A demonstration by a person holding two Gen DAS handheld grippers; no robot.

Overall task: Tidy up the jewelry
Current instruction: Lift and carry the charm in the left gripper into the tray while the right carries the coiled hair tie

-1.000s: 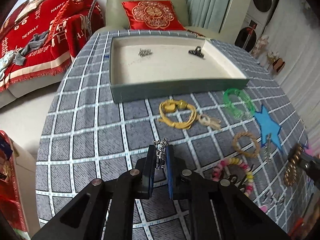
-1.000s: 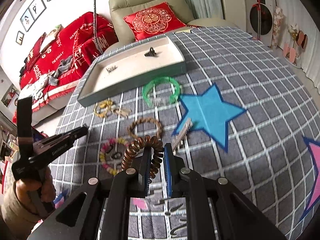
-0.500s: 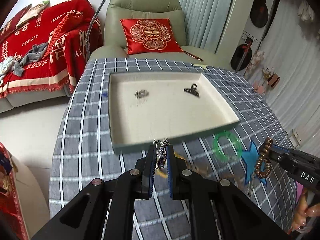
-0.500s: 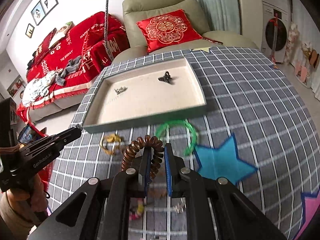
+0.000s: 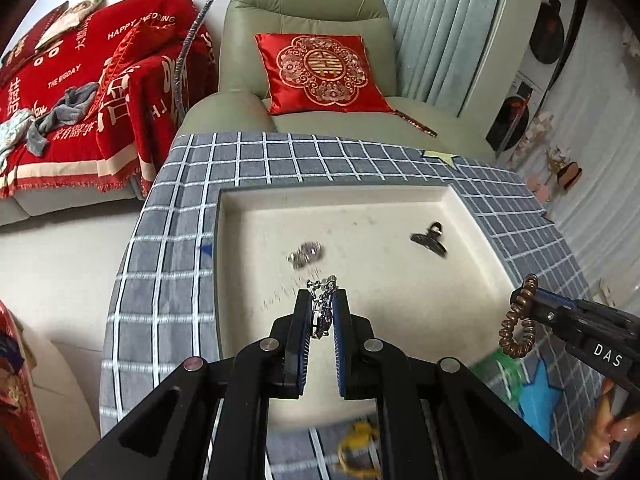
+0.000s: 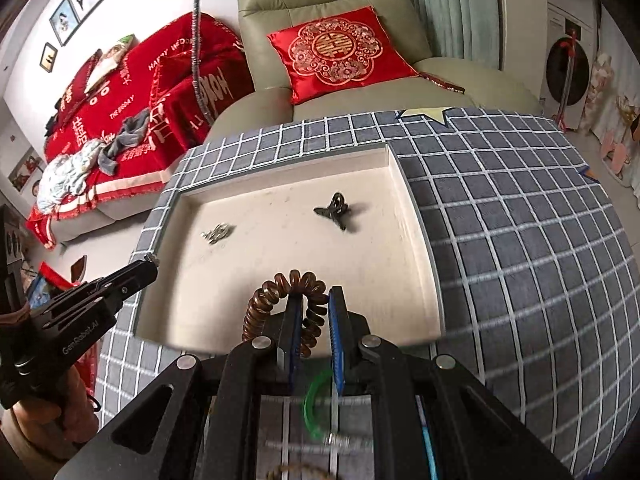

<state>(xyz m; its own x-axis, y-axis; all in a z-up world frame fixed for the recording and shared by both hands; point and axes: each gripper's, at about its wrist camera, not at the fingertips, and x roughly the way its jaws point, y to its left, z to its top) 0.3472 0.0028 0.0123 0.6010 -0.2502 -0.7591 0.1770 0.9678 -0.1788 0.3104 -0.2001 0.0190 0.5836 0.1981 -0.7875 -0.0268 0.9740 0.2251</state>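
Observation:
A shallow cream-lined tray [image 5: 472, 216] [image 6: 404, 184] lies on the grey checked tablecloth. In it rest a small silver piece [image 5: 305, 255] [image 6: 216, 233] and a black claw clip [image 5: 429, 237] [image 6: 335, 210]. My left gripper [image 5: 322, 294] hangs over the tray's middle, shut on a silver chain piece [image 5: 322, 308]. My right gripper [image 6: 313, 296] hovers over the tray's near edge, shut on a brown coil hair tie [image 6: 276, 296] [image 5: 518, 322] that dangles from its fingers. Each gripper shows in the other's view, the right gripper [image 5: 534, 300] at the right and the left gripper [image 6: 150, 262] at the left.
On the cloth nearer me lie a green bangle [image 6: 314, 404] [image 5: 496, 372], a blue star patch [image 5: 540, 400] and a yellow cord bracelet [image 5: 356, 446]. Behind the table stand a green armchair [image 5: 304, 8] with a red cushion [image 5: 320, 72] and a red-draped sofa [image 5: 80, 80].
Both grippers have travelled forward from the loose jewelry on the cloth to above the tray, each still holding its piece. The tray now looms much larger in both views.

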